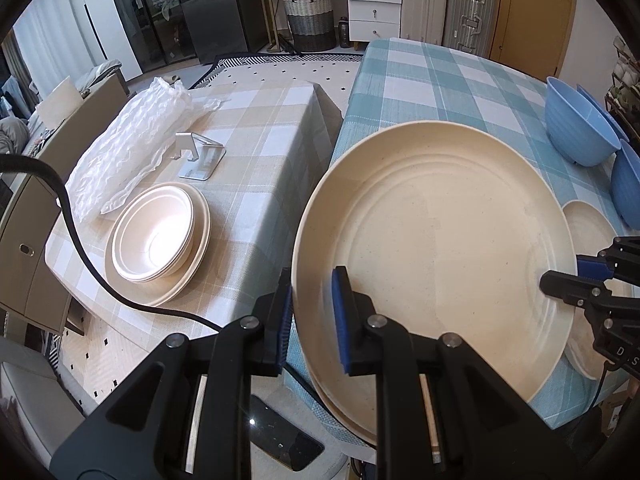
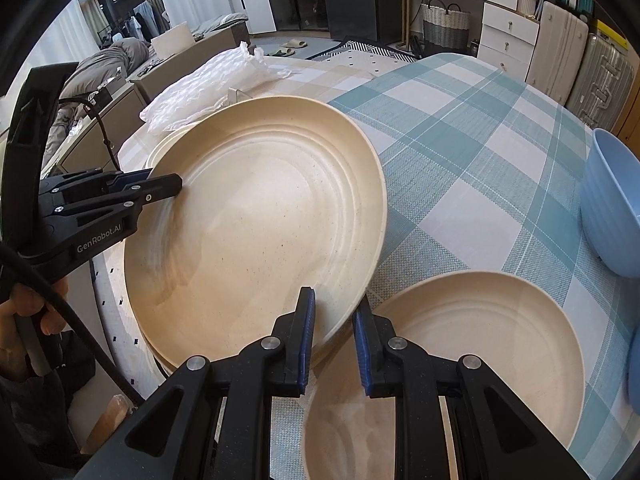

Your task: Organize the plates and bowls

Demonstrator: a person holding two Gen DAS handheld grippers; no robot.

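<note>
The large cream plate (image 1: 432,248) is seen held above the near edge of the worktop (image 1: 440,80), tilted, its rim pinched on one side by the left gripper (image 1: 312,312) and on the opposite side by the right gripper (image 2: 334,344); both pairs of fingers are narrowed onto that thin rim. A second rim is glimpsed just beneath it. The surface is matte, faintly speckled, ringed with shallow concentric steps. Just beside it, a smaller cream plate (image 2: 480,360) is lying flat on the teal checked cloth. Further right, blue bowls (image 1: 580,124) are stacked near the edge, smooth and ribbed. Across a gap, a beige-checked worktop (image 1: 256,184) is occupied by a white bowl and plate stack (image 1: 156,236), crinkled bubble wrap (image 1: 132,148) and a metal stand (image 1: 200,156).
</note>
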